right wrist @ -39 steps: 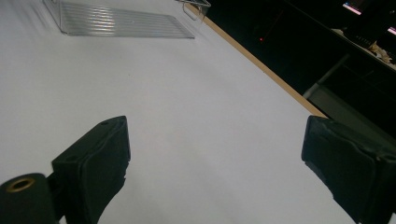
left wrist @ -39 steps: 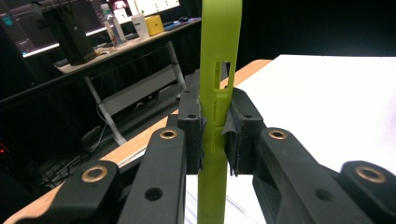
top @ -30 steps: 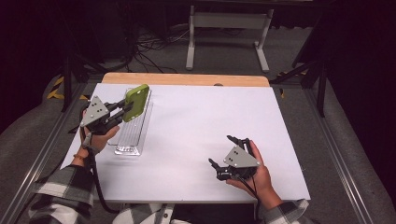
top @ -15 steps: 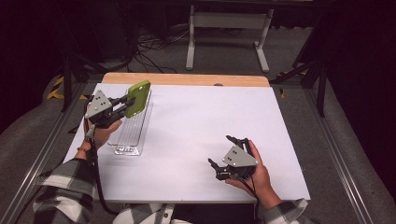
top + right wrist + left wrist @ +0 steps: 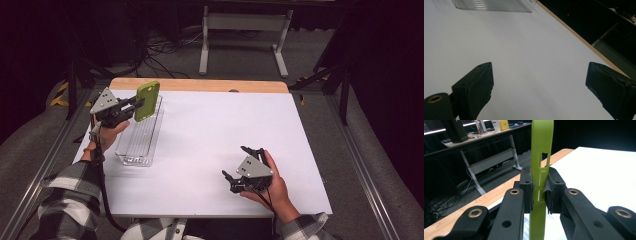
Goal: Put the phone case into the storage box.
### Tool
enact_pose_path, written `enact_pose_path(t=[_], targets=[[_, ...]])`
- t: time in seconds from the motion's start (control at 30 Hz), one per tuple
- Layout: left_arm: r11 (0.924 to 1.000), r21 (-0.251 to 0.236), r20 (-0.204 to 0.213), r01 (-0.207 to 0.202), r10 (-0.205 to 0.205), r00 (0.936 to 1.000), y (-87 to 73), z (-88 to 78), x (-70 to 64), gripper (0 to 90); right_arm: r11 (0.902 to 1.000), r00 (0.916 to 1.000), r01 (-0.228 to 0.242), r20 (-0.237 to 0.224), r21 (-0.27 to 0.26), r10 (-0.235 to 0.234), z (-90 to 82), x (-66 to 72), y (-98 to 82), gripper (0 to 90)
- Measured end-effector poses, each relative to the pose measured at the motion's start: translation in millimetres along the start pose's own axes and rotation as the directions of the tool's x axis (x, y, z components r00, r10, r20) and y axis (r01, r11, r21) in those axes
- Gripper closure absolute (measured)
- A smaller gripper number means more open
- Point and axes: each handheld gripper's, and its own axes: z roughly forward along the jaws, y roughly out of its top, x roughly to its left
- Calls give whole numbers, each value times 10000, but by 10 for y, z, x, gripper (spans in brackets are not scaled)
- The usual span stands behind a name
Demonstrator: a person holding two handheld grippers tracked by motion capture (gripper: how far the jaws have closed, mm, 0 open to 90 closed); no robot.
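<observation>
Left gripper [image 5: 539,192]: pads clamped on the edges of a thin lime-green plastic phone case [image 5: 147,100], held upright above the ribbed clear plastic tray [image 5: 140,134], apparently for slotting. Right gripper [image 5: 246,170]: jaws spread wide, nothing held, parked on the white table [image 5: 210,130].

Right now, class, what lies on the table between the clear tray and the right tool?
Nothing: in the high view, only bare white table stretches between the clear tray and the right tool, whose jaws stand open and empty.
</observation>
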Motion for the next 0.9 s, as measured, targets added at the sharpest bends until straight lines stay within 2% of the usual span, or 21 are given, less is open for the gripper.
enact_pose_path(t=[0.3,0.47,0.53,0.67,0.9], targets=[[9988,312,31,385,-386,9993,-119,184,145,782,9996,10000,79,-47,264,-78,41,4,-16,87],[9980,473,135,427,-434,9990,-150,257,182,782,9992,9999,140,-50,377,-138,53,9,-20,87],[9962,696,121,517,-526,9985,-183,308,232,782,9991,9999,123,-96,398,-119,56,12,-22,88],[9946,656,88,800,-807,9967,-216,336,310,782,9989,9998,167,-142,430,-161,59,21,-20,88],[9923,844,9,903,-907,9959,-272,392,412,781,9981,9995,263,-208,565,-252,83,23,-35,88]])
